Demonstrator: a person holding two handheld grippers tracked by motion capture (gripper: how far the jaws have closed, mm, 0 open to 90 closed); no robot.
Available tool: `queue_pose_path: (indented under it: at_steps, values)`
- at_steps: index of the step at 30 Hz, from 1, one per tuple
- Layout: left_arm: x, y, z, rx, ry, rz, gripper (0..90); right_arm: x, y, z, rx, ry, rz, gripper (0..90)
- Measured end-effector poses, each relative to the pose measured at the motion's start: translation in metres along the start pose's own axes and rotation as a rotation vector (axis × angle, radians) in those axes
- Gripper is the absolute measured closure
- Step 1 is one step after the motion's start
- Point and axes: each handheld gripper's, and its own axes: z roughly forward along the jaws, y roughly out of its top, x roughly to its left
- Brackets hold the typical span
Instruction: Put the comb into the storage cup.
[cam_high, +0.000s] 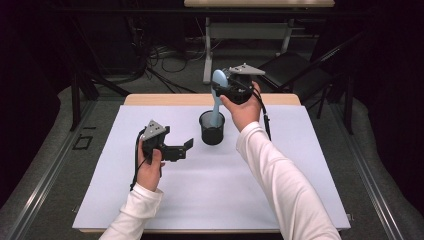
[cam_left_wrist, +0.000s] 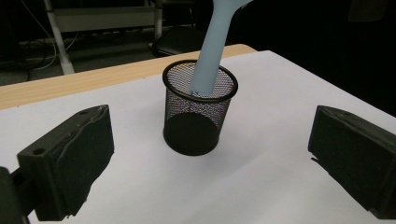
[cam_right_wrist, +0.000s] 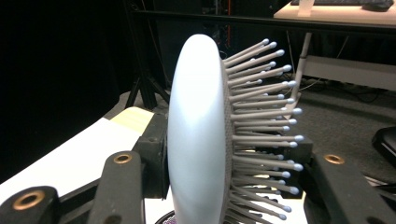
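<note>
A black mesh cup stands upright on the white mat, a little behind the table's middle. Above it my right gripper is shut on the head of a light blue hairbrush. The brush hangs handle down, with the handle's end inside the cup's mouth. In the right gripper view the brush head sits between the jaws, bristles pointing right. My left gripper is held low, left of the cup, open and with nothing in it. Its jaws frame the cup from a short way off.
The white mat covers most of the wooden table. Behind the table stand a desk frame with loose cables on the floor and a dark folding chair at the right.
</note>
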Motion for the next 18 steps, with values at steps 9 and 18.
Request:
queue_pose_path:
  at_steps: [9,18]
  values:
    - [0.000,0.000,0.001,0.002,0.000,-0.001,0.8,-0.001,-0.009,0.003,0.011,-0.004,-0.009,48.5]
    - [0.000,0.000,0.000,0.001,-0.003,-0.001,0.8,0.001,-0.020,0.008,0.013,-0.001,-0.013,48.4]
